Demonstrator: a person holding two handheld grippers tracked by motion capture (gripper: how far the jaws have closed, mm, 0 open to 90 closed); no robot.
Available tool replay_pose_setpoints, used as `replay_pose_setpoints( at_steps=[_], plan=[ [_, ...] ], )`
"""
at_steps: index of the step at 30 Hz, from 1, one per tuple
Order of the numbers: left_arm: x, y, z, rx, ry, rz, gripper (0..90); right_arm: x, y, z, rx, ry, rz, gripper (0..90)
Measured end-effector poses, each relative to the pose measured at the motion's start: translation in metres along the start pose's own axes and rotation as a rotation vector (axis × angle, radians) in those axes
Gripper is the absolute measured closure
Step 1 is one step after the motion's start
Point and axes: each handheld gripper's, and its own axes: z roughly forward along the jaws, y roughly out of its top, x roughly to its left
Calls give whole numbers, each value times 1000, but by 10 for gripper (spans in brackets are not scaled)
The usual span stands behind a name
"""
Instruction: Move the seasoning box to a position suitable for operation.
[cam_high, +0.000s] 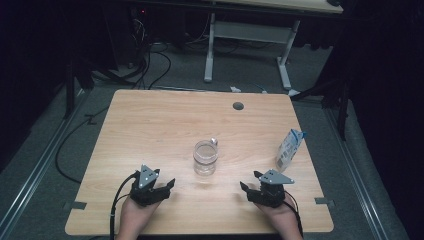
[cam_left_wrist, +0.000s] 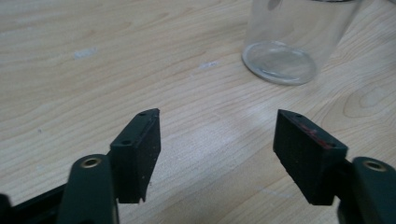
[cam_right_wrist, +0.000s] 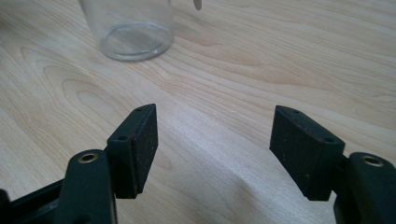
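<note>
High view puts the clear glass jar (cam_high: 205, 157) upright near the middle of the wooden table (cam_high: 150, 130), ahead of both grippers and between them, touching neither; it looks empty, though a small pale scrap near its rim is too small to name; the left gripper (cam_high: 161, 184) sits just short of it on one side with its jaws spread wide and nothing between them, and the right gripper (cam_high: 250, 186) mirrors it on the other side, jaws likewise spread and empty; left gripper view shows the jar's base (cam_left_wrist: 279, 61) ahead and off toward its right jaw, and right gripper view shows the jar (cam_right_wrist: 133, 41) ahead and off toward its left jaw, so neither is lined up on it yet; a small blue-and-white carton (cam_high: 289, 149) stands beyond the right gripper, well outward from the jar, near the table's edge; my guess is that the step in hand is the first reach; to do it well, turn one gripper until the jar sits centred between its jaws, come in low and level, and close gently, since smooth glass will likely slip or tip if caught off-centre or high.
</note>
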Motion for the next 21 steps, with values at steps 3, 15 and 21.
replay_pose_setpoints(
  at_steps=[3, 15, 21],
  plan=[
    [-4, 1, 0, -3, -19, 15, 378, 0, 1, -1, -3, -5, -4, 323],
    [-22, 9, 2, -33, -101, 30, 404, -2, -1, 0, 4, 13, -12, 362],
    [-30, 19, 5, 7, -84, 60, 455, -2, -1, -1, 6, 15, -13, 362]
  ],
)
